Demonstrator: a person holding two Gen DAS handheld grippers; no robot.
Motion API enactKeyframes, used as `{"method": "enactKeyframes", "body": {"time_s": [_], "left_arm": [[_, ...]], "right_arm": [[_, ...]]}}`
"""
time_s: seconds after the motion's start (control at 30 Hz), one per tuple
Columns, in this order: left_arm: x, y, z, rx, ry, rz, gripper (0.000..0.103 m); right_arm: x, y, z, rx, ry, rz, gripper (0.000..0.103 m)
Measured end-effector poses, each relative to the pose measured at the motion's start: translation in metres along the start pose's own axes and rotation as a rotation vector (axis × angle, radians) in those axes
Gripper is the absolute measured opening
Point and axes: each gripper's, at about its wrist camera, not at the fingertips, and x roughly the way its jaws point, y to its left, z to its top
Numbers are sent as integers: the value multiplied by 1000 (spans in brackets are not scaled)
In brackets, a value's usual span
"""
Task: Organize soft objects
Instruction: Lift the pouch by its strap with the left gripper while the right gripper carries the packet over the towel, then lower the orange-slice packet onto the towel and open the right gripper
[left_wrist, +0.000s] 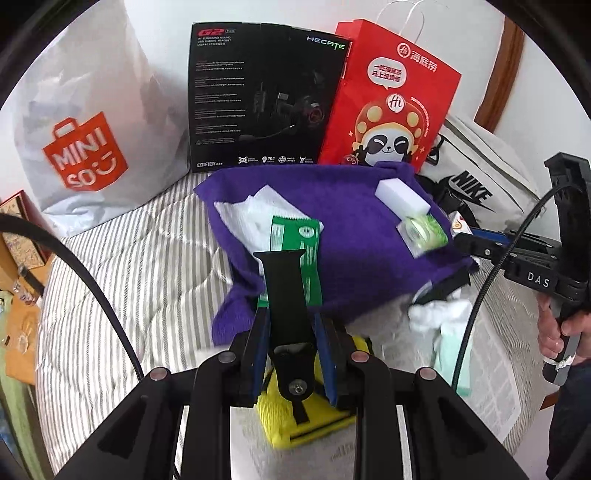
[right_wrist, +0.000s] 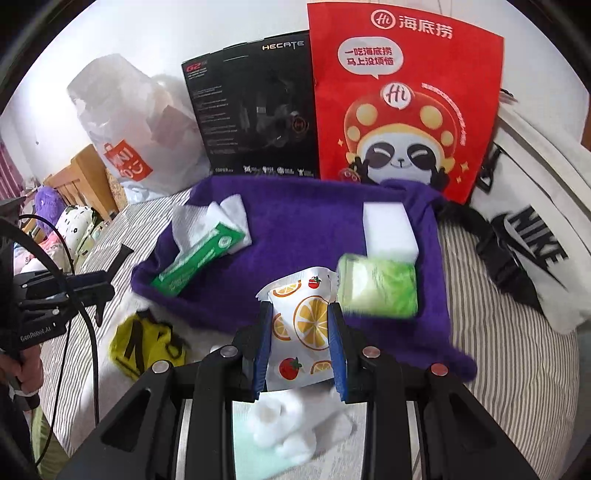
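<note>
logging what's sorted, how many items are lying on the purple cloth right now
3: a green tissue pack at the left of the purple cloth, a white sponge block at the back right, and a green packet just in front of it. Folds may hide more.

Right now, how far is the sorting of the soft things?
Done: the green tissue pack, white sponge block and green packet lie on the purple cloth. In hand: the right tool grips a fruit-print packet at the cloth's near edge; the left tool grips a black strap. Left: the yellow bag and the cotton balls lie on the bed beside the cloth.
</note>
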Motion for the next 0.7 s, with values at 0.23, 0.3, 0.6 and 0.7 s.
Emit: {"method": "enactKeyframes", "body": {"time_s": [0.23, 0.3, 0.6, 0.7], "left_arm": [[22, 7, 19, -3, 11, -8, 24], [26, 10, 24, -5, 14, -6, 24], [39, 24, 41, -16, 20, -8, 24], [41, 26, 44, -15, 20, -9, 24]], "right_arm": [[35, -5, 33, 15, 19, 2, 29], [48, -7, 44, 20, 24, -4, 29], [103, -23, 88, 44, 68, -31, 29], [120, -27, 96, 48, 96, -49, 29]]}}
